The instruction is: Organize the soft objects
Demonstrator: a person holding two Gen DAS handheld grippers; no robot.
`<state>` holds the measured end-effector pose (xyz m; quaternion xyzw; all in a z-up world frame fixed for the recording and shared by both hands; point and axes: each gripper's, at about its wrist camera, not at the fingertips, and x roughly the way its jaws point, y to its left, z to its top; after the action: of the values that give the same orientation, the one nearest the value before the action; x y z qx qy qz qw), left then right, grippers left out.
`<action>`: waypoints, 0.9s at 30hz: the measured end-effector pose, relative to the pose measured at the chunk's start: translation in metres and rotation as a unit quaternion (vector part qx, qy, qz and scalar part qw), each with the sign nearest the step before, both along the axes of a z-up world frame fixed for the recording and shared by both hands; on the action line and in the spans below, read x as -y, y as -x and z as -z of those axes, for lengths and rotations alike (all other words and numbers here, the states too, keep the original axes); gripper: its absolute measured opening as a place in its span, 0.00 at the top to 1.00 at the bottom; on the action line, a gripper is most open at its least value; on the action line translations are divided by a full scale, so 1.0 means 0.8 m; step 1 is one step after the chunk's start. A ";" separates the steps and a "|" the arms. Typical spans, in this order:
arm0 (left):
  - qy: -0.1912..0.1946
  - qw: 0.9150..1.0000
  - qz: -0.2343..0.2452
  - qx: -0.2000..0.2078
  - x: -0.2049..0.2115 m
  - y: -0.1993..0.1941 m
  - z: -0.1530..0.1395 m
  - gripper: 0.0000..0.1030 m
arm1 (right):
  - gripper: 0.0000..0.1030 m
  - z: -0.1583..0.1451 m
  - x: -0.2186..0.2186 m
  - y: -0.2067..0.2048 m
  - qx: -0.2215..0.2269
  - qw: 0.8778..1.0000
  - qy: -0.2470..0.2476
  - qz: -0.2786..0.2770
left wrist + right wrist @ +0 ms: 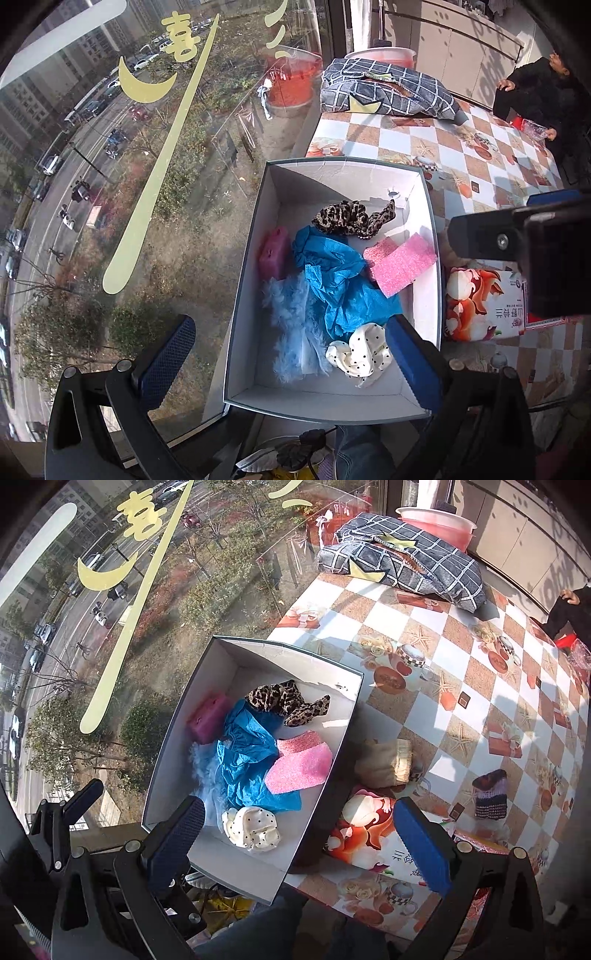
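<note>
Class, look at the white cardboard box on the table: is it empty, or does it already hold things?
It holds things. The white box contains a leopard-print scrunchie, blue crumpled paper, a pink sponge and a polka-dot cloth.

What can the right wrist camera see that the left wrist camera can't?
Only the right wrist view shows the striped knitted item on the table and all of the beige pouch beside the box. Only the left wrist view shows the right gripper from the side, above the tissue pack. Both show the white box holding the blue cloth, pink sponge, leopard scrunchie and dotted scrunchie, plus the checked pillow.
</note>
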<state>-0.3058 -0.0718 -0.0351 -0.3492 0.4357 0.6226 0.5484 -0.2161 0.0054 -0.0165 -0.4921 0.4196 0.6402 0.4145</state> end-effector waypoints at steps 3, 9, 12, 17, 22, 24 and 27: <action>0.019 1.000 0.011 -0.011 0.005 0.009 0.005 0.00 | 0.00 0.004 0.005 0.010 0.028 0.999 -0.008 -0.018; 0.030 0.999 0.014 -0.019 0.024 0.016 0.013 0.00 | 0.00 0.014 0.011 0.015 0.044 0.999 -0.001 -0.023; 0.035 0.999 0.006 -0.013 0.027 0.019 0.015 0.00 | 0.00 0.020 0.011 0.016 0.040 0.999 0.010 -0.020; 0.035 0.999 -0.004 -0.009 0.028 0.025 0.015 0.00 | 0.00 0.023 0.014 0.023 0.042 0.999 0.014 -0.027; 0.039 0.999 -0.006 -0.006 0.028 0.026 0.018 0.00 | 0.00 0.023 0.015 0.024 0.043 0.999 0.016 -0.027; 0.040 0.999 -0.010 -0.006 0.026 0.027 0.019 0.00 | 0.00 0.024 0.014 0.023 0.042 0.999 0.019 -0.025; 0.024 1.000 -0.010 0.017 0.029 0.030 0.015 0.00 | 0.00 0.024 0.014 0.023 0.042 0.999 0.019 -0.025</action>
<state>-0.3300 -0.0948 -0.0467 -0.3770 0.4374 0.6117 0.5407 -0.2344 -0.0059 -0.0360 -0.5370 0.4014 0.6209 0.4063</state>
